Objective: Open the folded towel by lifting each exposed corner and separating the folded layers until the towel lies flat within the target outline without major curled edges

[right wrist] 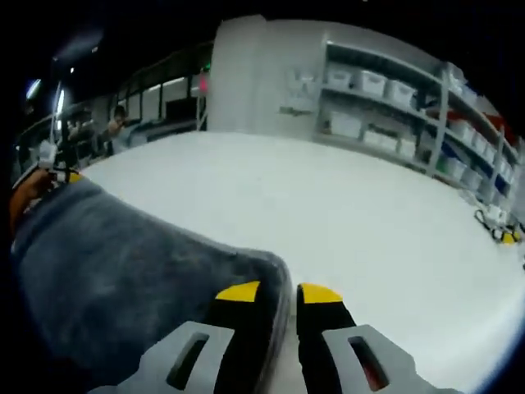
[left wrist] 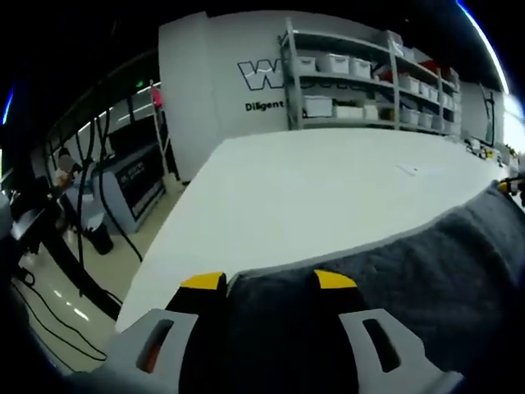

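A dark grey towel lies across a white table and fills the gap between my left gripper's yellow-tipped jaws, which stand partly closed on its near corner. At the towel's far right end a bit of the other gripper shows. In the right gripper view, the towel stretches off to the left, and my right gripper is shut on its curled edge, jaws close together. At the towel's far left end the other gripper shows above the table.
Shelves with white bins stand behind the table, also seen as shelves. Small items lie near the table's right edge. The table's left edge drops to the floor, where cables and desks stand.
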`<state>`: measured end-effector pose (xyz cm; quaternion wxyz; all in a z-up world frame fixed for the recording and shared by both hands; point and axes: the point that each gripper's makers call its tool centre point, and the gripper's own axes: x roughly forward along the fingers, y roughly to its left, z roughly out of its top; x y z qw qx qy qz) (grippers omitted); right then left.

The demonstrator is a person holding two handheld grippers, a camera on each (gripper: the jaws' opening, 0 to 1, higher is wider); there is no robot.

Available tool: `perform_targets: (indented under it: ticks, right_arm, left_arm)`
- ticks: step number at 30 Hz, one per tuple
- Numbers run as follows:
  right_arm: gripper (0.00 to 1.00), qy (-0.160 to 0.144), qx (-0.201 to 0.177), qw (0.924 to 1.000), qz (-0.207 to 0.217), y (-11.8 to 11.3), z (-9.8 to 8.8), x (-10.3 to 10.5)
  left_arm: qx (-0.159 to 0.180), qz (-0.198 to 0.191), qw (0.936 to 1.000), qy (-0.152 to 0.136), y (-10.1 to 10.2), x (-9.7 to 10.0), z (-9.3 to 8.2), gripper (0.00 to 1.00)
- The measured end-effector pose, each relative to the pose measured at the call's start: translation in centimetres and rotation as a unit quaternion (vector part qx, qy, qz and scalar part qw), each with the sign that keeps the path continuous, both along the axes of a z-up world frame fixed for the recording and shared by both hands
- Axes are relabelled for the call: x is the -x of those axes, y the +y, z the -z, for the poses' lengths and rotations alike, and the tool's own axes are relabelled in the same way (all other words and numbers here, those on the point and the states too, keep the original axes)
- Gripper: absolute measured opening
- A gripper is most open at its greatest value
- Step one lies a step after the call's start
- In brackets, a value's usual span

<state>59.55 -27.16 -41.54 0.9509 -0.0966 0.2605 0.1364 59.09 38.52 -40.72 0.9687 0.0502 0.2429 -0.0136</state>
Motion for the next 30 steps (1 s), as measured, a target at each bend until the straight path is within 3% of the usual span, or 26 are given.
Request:
perform_targets:
  ticks: [4, 10, 18, 23, 30]
  right_arm:
    - [0.0, 0.0, 0.015, 0.9999, -0.002, -0.2, -0.2, 0.3]
    - [0.0, -0.002, 0.022, 0.9997, -0.002, -0.7, -0.1, 0.4]
    - [0.0, 0.006, 0.027, 0.9994, -0.023, -2.8, 0.0, 0.8]
    - [0.0, 0.014, 0.036, 0.999, -0.023, -3.4, 0.1, 1.0]
    - [0.0, 0.014, 0.018, 0.9994, -0.025, -4.6, 0.1, 1.1]
  left_arm:
    - [0.0, 0.001, 1.0, 0.004, 0.1, 0.0, 0.0, 0.33]
    - [0.0, 0.001, 1.0, 0.008, 1.0, -0.7, -0.1, 0.29]
    - [0.009, 0.021, 0.9997, 0.01, -0.3, 0.3, -0.7, 0.28]
    - [-0.019, 0.035, 0.9992, 0.007, -0.7, 0.0, -1.1, 0.3]
    - [-0.042, 0.047, 0.9979, 0.016, -0.6, -1.4, -0.6, 0.31]
